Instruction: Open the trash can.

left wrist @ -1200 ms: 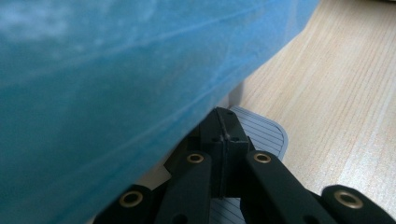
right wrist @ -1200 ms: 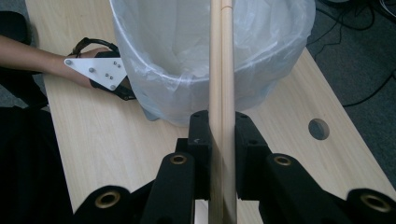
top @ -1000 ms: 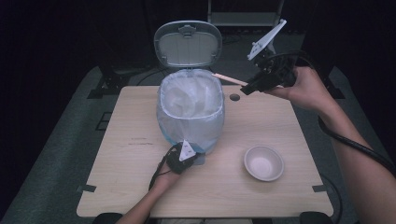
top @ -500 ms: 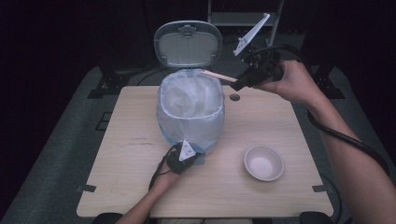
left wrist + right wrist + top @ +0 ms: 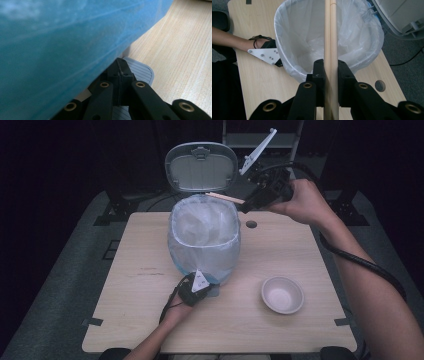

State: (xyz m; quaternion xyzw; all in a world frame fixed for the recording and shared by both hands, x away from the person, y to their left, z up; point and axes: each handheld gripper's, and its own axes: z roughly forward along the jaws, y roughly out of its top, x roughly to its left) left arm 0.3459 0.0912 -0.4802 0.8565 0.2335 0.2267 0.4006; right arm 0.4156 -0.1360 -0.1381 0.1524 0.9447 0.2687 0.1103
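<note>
The right claw (image 5: 246,206) pinches a pair of wooden chopsticks (image 5: 225,197) between its jaws, holding them nearly level so their free ends reach over the far rim of the bin (image 5: 205,245). From the right gripper view the chopsticks (image 5: 330,37) run straight out across the open mouth of the bin (image 5: 287,45), which suggests they are lined up to be dropped into the white liner bag (image 5: 202,227) rather than beside it.

The left claw (image 5: 121,75) is pressed together with nothing between its jaws, and bears down on the grey pedal (image 5: 142,72) at the near foot of the bin. That is likely what keeps the lid (image 5: 201,167) standing open behind the bin while the other hand works.

A small white bowl (image 5: 282,294) sits to the right of the bin and nearer the person, well apart from it and looking empty. The counter (image 5: 125,320) is pale wood grain with a round cable hole (image 5: 251,224) just right of the bin's far side. Around it the room is dark, with grey flooring and black frame legs behind the bin.
</note>
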